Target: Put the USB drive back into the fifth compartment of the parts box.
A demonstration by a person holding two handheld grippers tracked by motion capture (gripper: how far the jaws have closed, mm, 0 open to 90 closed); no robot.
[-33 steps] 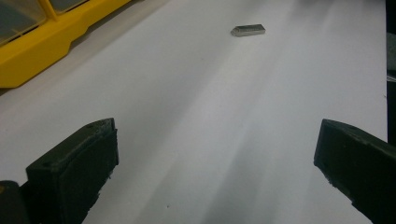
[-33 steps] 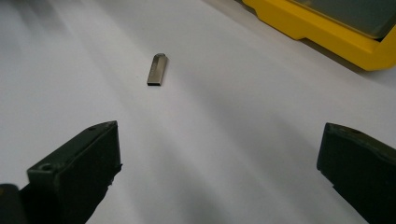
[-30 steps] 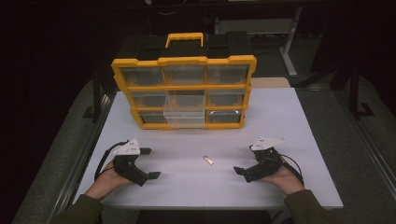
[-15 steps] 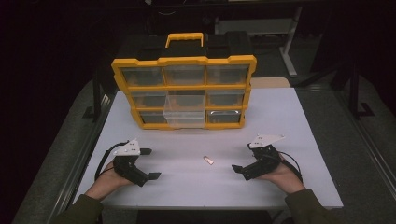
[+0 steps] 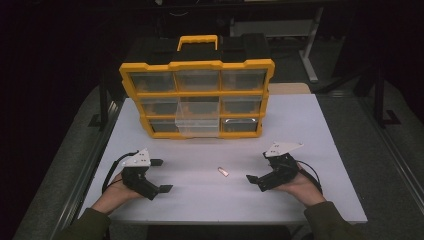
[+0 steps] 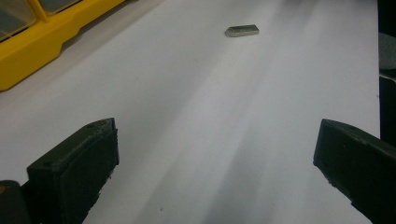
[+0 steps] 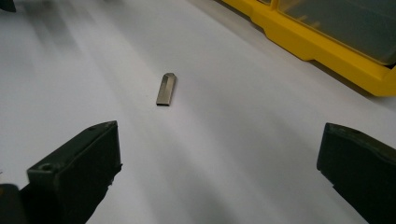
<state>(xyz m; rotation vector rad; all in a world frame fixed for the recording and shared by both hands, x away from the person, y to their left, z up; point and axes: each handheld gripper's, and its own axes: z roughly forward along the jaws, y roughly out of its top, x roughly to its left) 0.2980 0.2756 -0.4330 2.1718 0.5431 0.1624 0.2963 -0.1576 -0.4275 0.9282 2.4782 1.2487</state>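
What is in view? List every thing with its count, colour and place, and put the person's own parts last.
organiser case: one, yellow frame with clear drawers and a black back, standing at the far side of the table.
pulled-out drawer: one, clear, bottom row, middle of the case.
metal piece: one, silver, flat on the table between the two tongs.
table: one, white top.
left tongs: one, black, open, near left of the table.
right tongs: one, black, open, near right, pointing at the metal piece.
hands: two, one on each of the tongs, olive sleeves.
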